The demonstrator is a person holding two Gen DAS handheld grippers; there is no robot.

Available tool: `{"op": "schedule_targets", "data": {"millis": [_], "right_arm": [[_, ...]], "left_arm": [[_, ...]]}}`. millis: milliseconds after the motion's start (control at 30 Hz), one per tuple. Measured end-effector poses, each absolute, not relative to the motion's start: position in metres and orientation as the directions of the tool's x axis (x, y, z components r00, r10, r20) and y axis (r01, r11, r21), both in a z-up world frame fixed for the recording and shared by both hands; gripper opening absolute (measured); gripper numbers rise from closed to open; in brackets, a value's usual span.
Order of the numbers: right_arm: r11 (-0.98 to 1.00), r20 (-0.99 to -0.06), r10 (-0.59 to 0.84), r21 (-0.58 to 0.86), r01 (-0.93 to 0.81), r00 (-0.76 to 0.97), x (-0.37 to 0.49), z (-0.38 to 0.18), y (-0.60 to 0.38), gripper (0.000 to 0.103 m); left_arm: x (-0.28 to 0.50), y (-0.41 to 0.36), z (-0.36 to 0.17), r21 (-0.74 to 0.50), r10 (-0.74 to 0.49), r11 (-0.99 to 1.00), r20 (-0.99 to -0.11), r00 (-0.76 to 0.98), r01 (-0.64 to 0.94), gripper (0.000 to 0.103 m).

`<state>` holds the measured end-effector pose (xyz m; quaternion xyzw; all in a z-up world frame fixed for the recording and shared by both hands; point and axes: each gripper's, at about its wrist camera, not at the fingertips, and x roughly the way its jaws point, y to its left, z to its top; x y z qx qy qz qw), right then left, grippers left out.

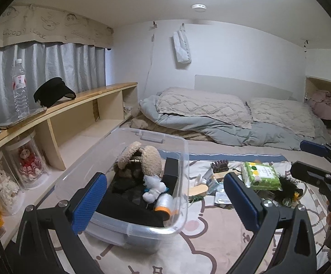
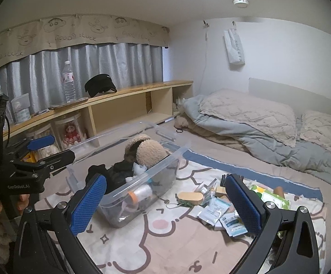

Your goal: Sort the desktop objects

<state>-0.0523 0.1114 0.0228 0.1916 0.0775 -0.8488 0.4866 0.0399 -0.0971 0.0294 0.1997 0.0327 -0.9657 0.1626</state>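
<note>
Both the left gripper (image 1: 165,196) and right gripper (image 2: 165,202) are wide open, holding nothing. Pick one small thing, like the green tissue pack (image 1: 261,174) at right. Drop it gently in the clear bin (image 1: 186,159).

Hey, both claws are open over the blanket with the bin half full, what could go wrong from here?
1. The clear bin is already heaped; the plush toy rises above its rim, so further items may roll back out.
2. The loose things overlap in a pile: the green wipes pack lies on the black fuzzy item, so grabbing one may drag the other.
3. The flat sachets lie flush on soft blanket; the right claw may pinch fabric instead.
</note>
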Motion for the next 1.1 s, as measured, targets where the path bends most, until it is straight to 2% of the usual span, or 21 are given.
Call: {"op": "schedule_targets", "data": {"millis": [367, 1100], "right_arm": [[-0.524, -0.432, -0.777, 0.041, 0.851, -0.457, -0.047, 0.013, 0.132, 0.103], [-0.563, -0.495, -0.723, 0.019, 0.826, -0.482, -0.047, -0.008, 0.147, 0.103]], "left_arm": [[0.044, -0.080, 0.009, 0.039, -0.284, -0.954, -0.437, -0.853, 0.298, 0.103], [0.058, -0.073, -0.007, 0.033, -0.249, -0.964, -0.464, -0.850, 0.264, 0.103]]}}
